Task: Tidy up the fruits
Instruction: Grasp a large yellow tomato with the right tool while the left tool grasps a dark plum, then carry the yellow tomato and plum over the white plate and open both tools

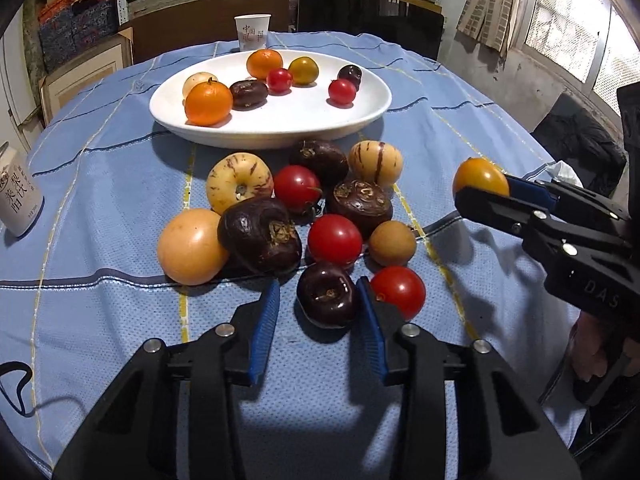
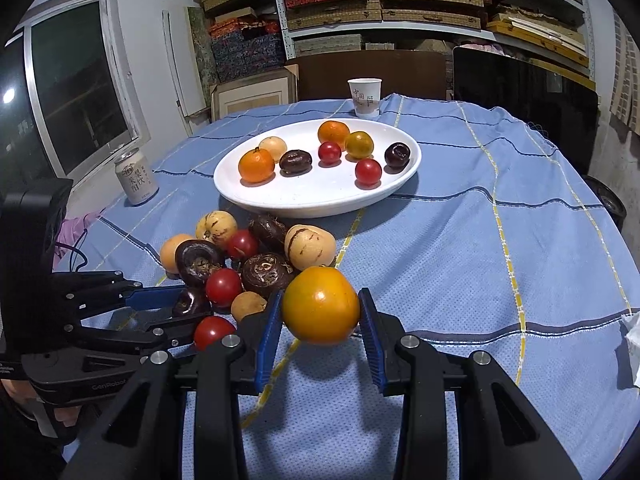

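1. The dark purple fruit [image 1: 327, 299] lies on the blue tablecloth [image 1: 100, 200], right between the two blue pads of the left claw [image 1: 319, 312].
2. The right-hand pad touches the fruit; the other pad has a gap, so the claw does not grip it yet.
3. To do this well, the claw should squeeze softly on the fruit's middle and not bump the red tomato [image 1: 398, 291] just beside its right-hand pad.
4. The left claw points down at the cloth from near the person's side.
5. The right claw [image 2: 320, 316] is clenched on a yellow-orange tomato [image 2: 321, 305], held up off the cloth.
6. The white plate [image 1: 360, 120] sits far ahead of both claws, past the fruit pile, and already holds some fruits.
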{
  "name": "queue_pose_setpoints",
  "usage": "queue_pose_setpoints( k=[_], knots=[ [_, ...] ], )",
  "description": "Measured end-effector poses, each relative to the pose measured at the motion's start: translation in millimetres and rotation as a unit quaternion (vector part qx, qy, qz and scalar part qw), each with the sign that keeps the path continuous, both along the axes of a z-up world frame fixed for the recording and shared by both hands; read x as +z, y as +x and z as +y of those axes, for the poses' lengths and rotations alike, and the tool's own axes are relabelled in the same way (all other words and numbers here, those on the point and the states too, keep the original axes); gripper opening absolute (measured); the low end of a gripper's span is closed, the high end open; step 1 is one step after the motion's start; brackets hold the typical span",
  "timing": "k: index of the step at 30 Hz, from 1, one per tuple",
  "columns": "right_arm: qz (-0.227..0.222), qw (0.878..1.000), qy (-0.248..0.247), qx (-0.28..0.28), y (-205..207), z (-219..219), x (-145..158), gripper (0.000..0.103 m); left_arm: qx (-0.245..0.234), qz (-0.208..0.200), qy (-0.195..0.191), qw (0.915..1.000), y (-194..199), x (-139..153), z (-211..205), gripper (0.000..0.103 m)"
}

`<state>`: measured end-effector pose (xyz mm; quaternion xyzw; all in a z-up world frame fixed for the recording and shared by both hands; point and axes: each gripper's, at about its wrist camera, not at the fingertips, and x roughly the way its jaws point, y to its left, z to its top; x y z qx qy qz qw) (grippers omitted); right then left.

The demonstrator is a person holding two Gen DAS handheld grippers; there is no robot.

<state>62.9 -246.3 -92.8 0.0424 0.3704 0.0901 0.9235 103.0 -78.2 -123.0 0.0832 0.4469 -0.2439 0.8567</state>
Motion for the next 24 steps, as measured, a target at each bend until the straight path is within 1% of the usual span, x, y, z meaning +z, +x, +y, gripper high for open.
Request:
queue_pose_setpoints(
  k=[10,11,12,13,24],
  knots=[
    [0.003,1.000,0.001,-0.001,-0.2,0.3,-0.3,0.038,0.004,-0.002,-0.001,1.0000,1.7,0.2,-2.1,0.039],
    [0.003,1.000,0.001,-0.001,-0.4,0.6,-0.3,0.038,0.004,-0.001,-0.004,1.0000,1.5,0.2,-1.5,0.038],
    [0.003,1.000,0.001,-0.001,-0.2,0.4,-0.5,0.038,0.004,0.001,-0.009,0.9999,1.7,0.7,-0.1,0.035],
    [0.004,1.000,0.002,-0.001,-0.2,0.2,-0.6,0.038,0.001,0.005,-0.023,0.9997,1.6,1.5,1.6,0.029],
    [0.003,1.000,0.002,-0.003,0.5,-0.3,-0.4,0.038,0.004,0.001,-0.048,0.9988,-1.1,6.3,9.4,0.029]
  ],
)
